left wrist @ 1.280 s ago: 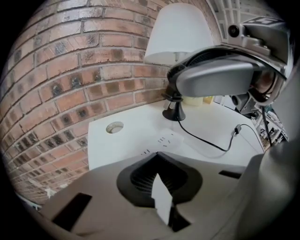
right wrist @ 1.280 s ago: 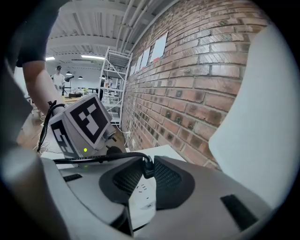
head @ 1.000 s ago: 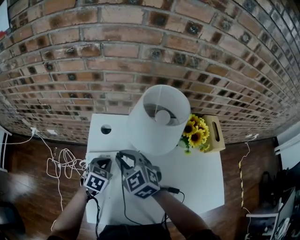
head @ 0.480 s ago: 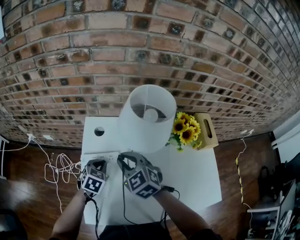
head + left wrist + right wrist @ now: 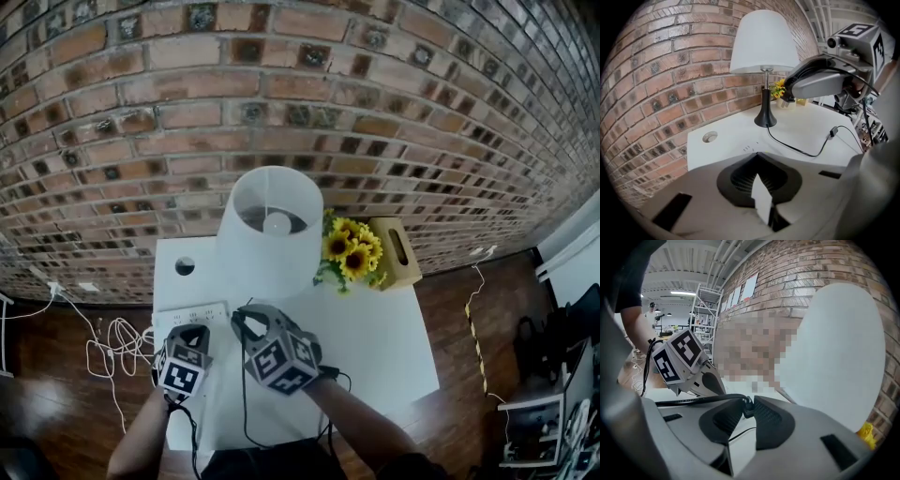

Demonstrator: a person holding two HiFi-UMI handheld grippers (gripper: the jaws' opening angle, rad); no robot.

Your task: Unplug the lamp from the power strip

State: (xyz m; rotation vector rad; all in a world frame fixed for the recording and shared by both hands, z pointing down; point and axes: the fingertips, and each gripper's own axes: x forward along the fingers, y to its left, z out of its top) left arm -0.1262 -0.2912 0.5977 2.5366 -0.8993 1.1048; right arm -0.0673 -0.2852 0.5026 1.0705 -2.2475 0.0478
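- Head view: both forearms reach forward over the near edge of the white table (image 5: 384, 337), side by side. The left gripper (image 5: 190, 334) points at the white power strip (image 5: 192, 314), which lies along the table's left edge. The right gripper (image 5: 246, 323) sits just right of it, angled up and to the left. The lamp (image 5: 267, 234) stands behind them near the brick wall (image 5: 281, 112), with sunflowers (image 5: 347, 253) and a wooden box (image 5: 396, 251) to its right. A black cable (image 5: 246, 394) hangs off the near edge. This view does not show how either pair of jaws stands.
- Left gripper view: the jaws are pressed together at their tips, and I see nothing gripped there. The right gripper is raised above the tabletop. The cable runs from the lamp's black base (image 5: 765, 119) across the table to an inline switch (image 5: 833, 132), which the head view does not show clearly. A round hole (image 5: 710, 137) marks the table's far left.
- Right gripper view: the pads pinch the lamp's black plug (image 5: 746, 407), and its cable leads off to the left. Only this view shows the grip. The plug is held in the air, clear of the power strip. The white lampshade (image 5: 834, 362) fills the right side.
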